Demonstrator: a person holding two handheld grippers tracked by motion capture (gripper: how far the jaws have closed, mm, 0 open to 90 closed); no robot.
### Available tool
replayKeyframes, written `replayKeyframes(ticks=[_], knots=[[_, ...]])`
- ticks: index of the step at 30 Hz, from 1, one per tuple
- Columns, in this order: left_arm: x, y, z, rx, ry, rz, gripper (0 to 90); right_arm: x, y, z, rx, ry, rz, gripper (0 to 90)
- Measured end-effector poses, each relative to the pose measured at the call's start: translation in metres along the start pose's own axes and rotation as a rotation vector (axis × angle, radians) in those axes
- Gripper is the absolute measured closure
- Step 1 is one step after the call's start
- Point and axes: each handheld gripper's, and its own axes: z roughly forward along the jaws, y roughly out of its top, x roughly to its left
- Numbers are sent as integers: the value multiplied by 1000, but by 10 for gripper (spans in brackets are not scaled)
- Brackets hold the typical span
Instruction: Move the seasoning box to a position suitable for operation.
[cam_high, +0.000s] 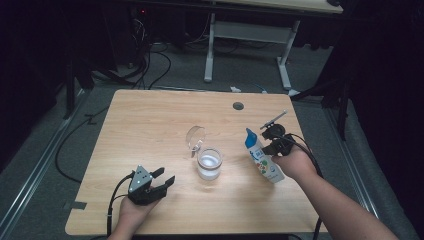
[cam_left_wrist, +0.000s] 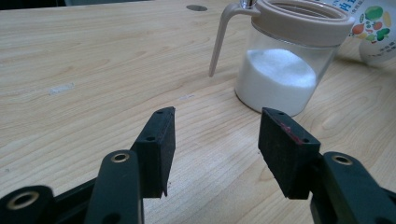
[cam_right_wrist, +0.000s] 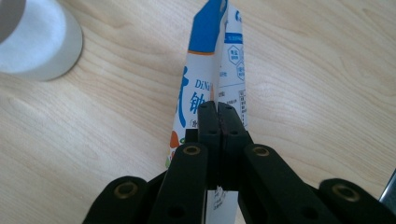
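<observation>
White granular powder fills the lower half of the clear glass jar with beige flip-top lid (cam_high: 209, 163), which stands near the table centre with the lid (cam_high: 195, 137) swung open toward 11 o'clock. The light wooden table (cam_high: 150, 125) carries nothing else apart from the grippers and the pouch.

Right gripper (cam_right_wrist: 218, 122): jaws pressed together, clamped on the flat seam of the white-and-blue printed refill pouch (cam_high: 262, 157). In the high view the pouch sits at 3 o'clock from the jar, near but apart from it, tilted with its blue top corner pointing toward 11 o'clock. Whether its lower end rests on the table cannot be told.

Left gripper (cam_high: 163, 181): jaws apart, nothing between them. It rests low at 8 o'clock from the jar and points at it; in the left gripper view the jar (cam_left_wrist: 289, 60) stands just beyond the open jaws.

Step in hand, as judged: carrying the pouch to the jar for refilling.

Next move, as judged:
- Close the left jaws on the jar body to steady it.
- Bring the pouch's blue top over the open mouth.
- Tip gradually; the pouch is soft and held by a thin seam, so it may swing or spill beside the rim.
</observation>
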Motion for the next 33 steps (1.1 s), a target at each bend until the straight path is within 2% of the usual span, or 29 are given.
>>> replayKeyframes(ticks=[8,13,15,16,18,22,26,30,33], knots=[[2,-1,-1,1,3,-7,464,1,-11,-4,-107,-13,35,900],[0,-1,1,11,-1,0,464,8,-18,-4,-170,-14,43,899],[0,-1,0,9,-1,-1,464,10,-22,-4,-210,-28,44,900],[0,-1,0,9,-1,-2,464,10,-24,-4,-233,-17,62,900],[1,-2,1,11,0,-2,464,11,-27,-4,-259,-19,68,900],[1,-2,1,14,-4,2,468,11,-36,-2,-355,-7,112,900],[2,-2,2,19,-3,1,468,14,-45,1,-429,-5,123,899],[2,-3,2,22,-1,5,476,16,-55,6,-511,2,158,900],[1,-3,2,16,6,19,483,19,-62,8,-569,-12,149,899]])
